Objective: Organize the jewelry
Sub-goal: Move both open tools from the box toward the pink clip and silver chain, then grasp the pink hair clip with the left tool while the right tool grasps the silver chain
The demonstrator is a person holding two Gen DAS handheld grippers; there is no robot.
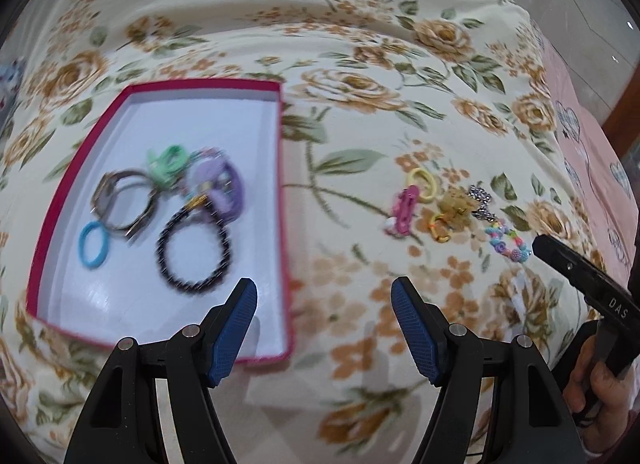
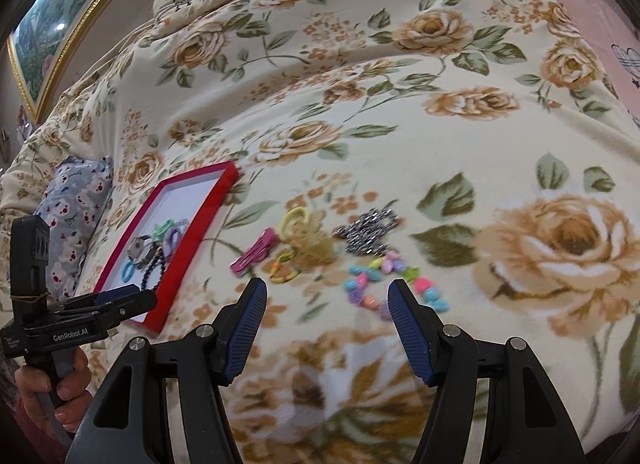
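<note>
My right gripper [image 2: 327, 300] wide open, empty; pastel plastic bead bracelet [image 2: 384, 284] dead ahead between fingertips, on flowered blanket [image 2: 400, 144]. Left gripper [image 1: 324, 300] farther, also open, empty.

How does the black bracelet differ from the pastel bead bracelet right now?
The black bracelet lies inside the red box; the pastel bead bracelet lies loose on the blanket. The black one is a single dark colour with a gold clasp; the pastel one mixes pink, blue, green and purple beads. The black one sits near the left gripper, the pastel one just ahead of the right gripper. Both are beaded loops, ungripped.
</note>
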